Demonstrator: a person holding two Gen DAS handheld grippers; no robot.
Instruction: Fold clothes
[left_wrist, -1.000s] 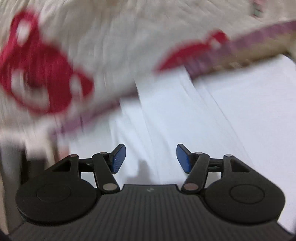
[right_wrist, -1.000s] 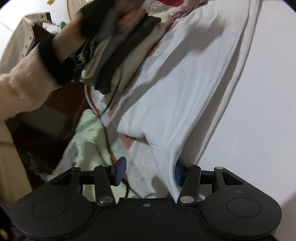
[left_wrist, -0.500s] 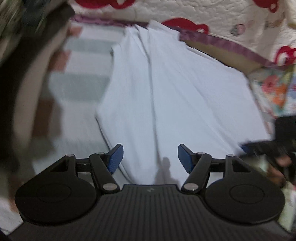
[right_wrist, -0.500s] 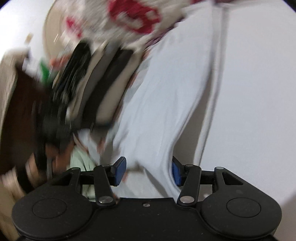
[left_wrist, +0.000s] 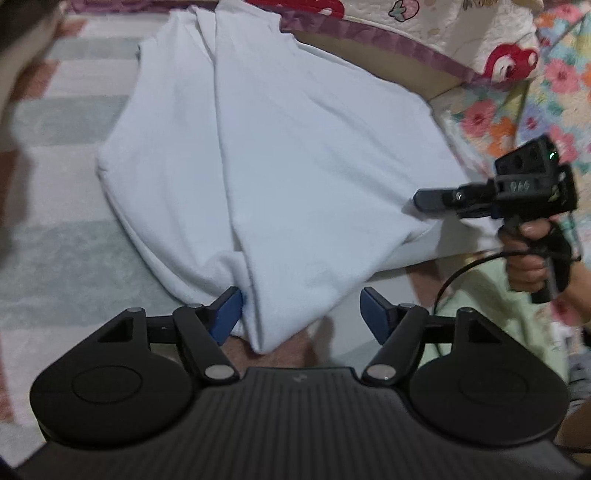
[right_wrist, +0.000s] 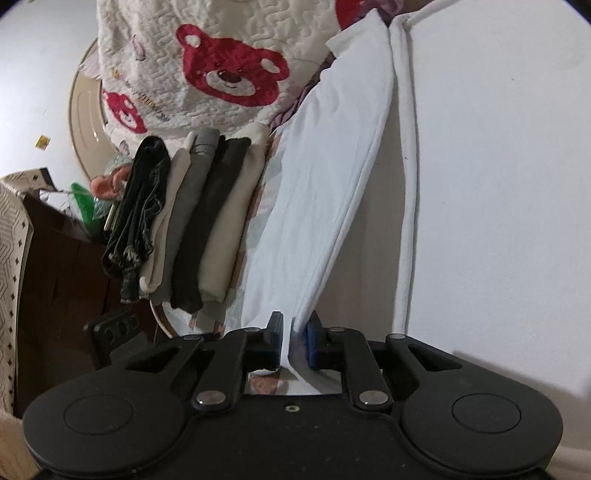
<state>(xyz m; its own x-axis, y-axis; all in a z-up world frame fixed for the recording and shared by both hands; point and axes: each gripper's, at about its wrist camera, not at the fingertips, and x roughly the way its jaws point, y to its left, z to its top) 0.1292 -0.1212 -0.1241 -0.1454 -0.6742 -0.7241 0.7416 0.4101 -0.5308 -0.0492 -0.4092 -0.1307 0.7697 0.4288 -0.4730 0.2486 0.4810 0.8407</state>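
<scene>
I am pinching the white garment (right_wrist: 332, 177) edge in the right gripper (right_wrist: 293, 332); the left gripper (left_wrist: 301, 310), spread, is apparently straddling a corner, needing matching tension.

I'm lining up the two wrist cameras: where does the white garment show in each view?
Left wrist: white garment fills the centre, its near corner between the open fingers.
Right wrist: it runs from top centre down into the closed fingers.
Shared landmark: red bear quilt.

A bed covered with a pastel checked sheet (left_wrist: 70, 243) carries everything. On it lie a white garment (left_wrist: 295, 155), a stack of folded clothes (right_wrist: 192, 218) and a bear-print quilt (right_wrist: 225, 70).
</scene>
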